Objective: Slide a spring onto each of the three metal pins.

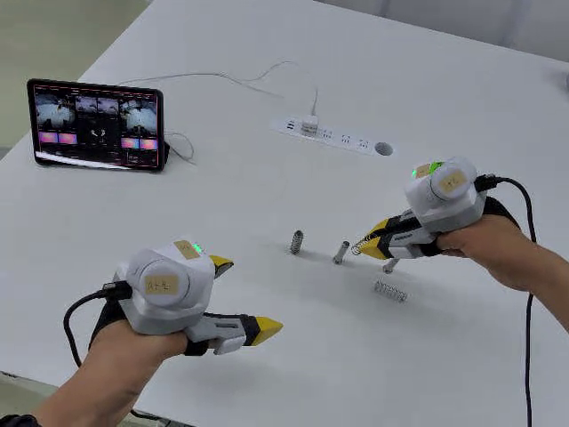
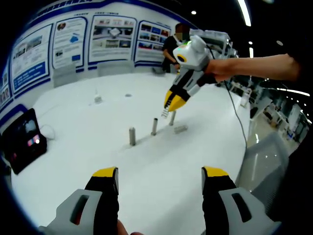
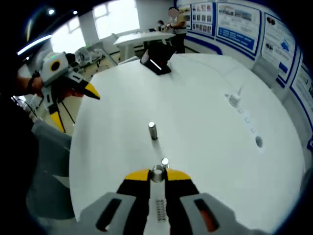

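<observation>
Three pins [image 1: 341,252] stand mid-frame on the desk [image 1: 267,160], one spare spring [image 1: 390,291] lying lower right; right hand-held gripper [image 1: 367,248] pinches a spring [image 3: 159,205], likely light and squashy, best held mid-coil; left hand-held gripper [image 1: 242,296] wide open, empty.

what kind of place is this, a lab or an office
Probably a lab or exhibition hall: info posters line the wall, and a white table carries a tablet showing camera feeds and a power strip.
</observation>
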